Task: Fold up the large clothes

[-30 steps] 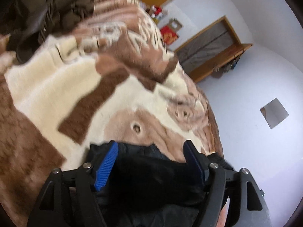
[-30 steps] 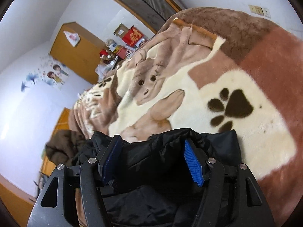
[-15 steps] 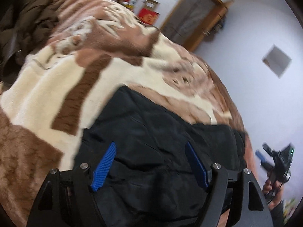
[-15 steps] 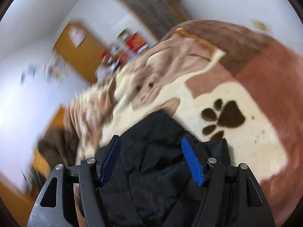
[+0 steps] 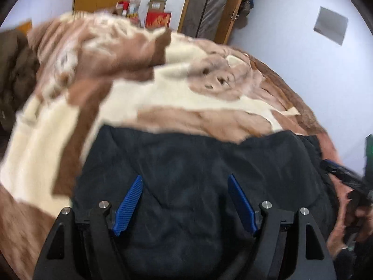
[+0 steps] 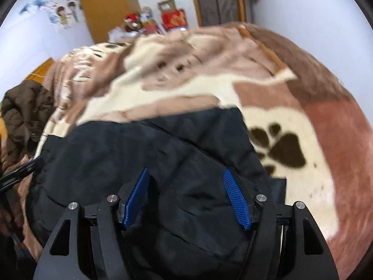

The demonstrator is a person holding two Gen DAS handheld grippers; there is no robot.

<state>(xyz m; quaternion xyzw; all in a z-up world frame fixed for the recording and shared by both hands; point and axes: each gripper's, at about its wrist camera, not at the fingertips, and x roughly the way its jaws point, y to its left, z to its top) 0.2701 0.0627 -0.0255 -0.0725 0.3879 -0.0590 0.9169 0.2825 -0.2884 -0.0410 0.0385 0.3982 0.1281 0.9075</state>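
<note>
A black padded jacket (image 5: 198,163) lies folded on a bed covered by a brown and cream animal-print blanket (image 5: 163,93). My left gripper (image 5: 185,179) hovers open above the jacket, its blue pads (image 5: 129,205) spread wide and empty. In the right wrist view the same jacket (image 6: 139,154) lies below my right gripper (image 6: 186,172), which is also open and empty, above the jacket's near part. The other gripper shows at the right edge of the left view (image 5: 345,177) and at the left edge of the right view (image 6: 21,170).
A dark brown coat (image 6: 23,112) lies heaped at the bed's left side, also in the left view (image 5: 14,70). The blanket (image 6: 291,121) has a paw print beside the jacket. Beyond the bed are a wooden door (image 5: 209,9), red boxes (image 6: 173,18) and an orange cupboard (image 6: 105,7).
Both grippers have lifted back from the jacket, so more of it and the bed shows. The views have swung more level. The jaws stayed open throughout.
</note>
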